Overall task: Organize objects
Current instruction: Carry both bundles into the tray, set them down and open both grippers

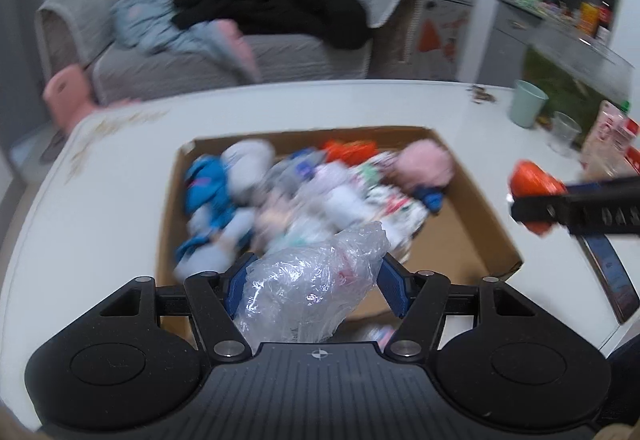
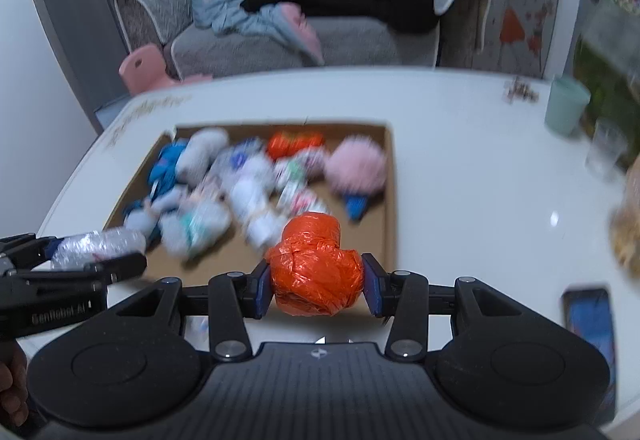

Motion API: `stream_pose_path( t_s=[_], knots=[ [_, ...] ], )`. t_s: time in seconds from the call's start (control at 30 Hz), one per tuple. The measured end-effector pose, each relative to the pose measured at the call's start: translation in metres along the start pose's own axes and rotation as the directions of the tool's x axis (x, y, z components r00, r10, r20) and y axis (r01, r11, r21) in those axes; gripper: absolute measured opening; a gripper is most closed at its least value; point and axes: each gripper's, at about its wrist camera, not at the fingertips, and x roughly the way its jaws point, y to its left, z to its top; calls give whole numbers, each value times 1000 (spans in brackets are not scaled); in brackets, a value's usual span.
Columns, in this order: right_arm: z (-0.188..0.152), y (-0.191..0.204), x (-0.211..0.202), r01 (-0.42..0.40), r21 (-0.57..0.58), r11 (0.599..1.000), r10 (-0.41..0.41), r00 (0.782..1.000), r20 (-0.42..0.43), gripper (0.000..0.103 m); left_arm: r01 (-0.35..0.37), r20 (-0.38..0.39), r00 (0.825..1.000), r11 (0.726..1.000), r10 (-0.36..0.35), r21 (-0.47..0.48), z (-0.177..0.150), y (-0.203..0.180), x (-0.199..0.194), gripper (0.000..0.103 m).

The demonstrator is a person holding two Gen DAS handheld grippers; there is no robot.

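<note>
Left gripper [image 1: 316, 272] is clamping a clear crinkly bag [image 1: 312, 280], lower centre. Right gripper [image 2: 316, 280] is squeezing the orange bundle [image 2: 314, 264]. Both are looking light, soft and slippery, so mid-body grips suit them.

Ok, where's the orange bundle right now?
In the right wrist view, the orange bundle sits clamped in the right gripper, above the cardboard box's near right corner.

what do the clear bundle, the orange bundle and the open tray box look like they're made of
Clear crinkled bundle in the left gripper: thin transparent plastic film, glossy; sharp creases and white glints, something pale inside.
Orange wrapped bundle in the right gripper: thin orange plastic film, slightly shiny and wrinkled, apparently wound tight; the contents are hidden.
Shallow brown box: most likely cardboard, matte, with plain tan walls and floor.
</note>
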Motion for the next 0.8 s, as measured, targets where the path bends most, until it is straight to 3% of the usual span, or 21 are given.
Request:
stream_pose_path(
  t_s=[0.17,0.33,0.8],
  knots=[
    [24,-15,15,-9,-44,999,10,1000,22,41,78,-29,997,996,-77,34,11,-25,33,70],
    [35,-26,44,-107,-57,993,105,994,-26,41,139,-93,986,990,-136,29,5,-46,67,70],
    [30,-18,91,-115,-150,982,85,978,-192,41,166,-167,974,983,-152,72,-1,-66,105,70]
  ],
)
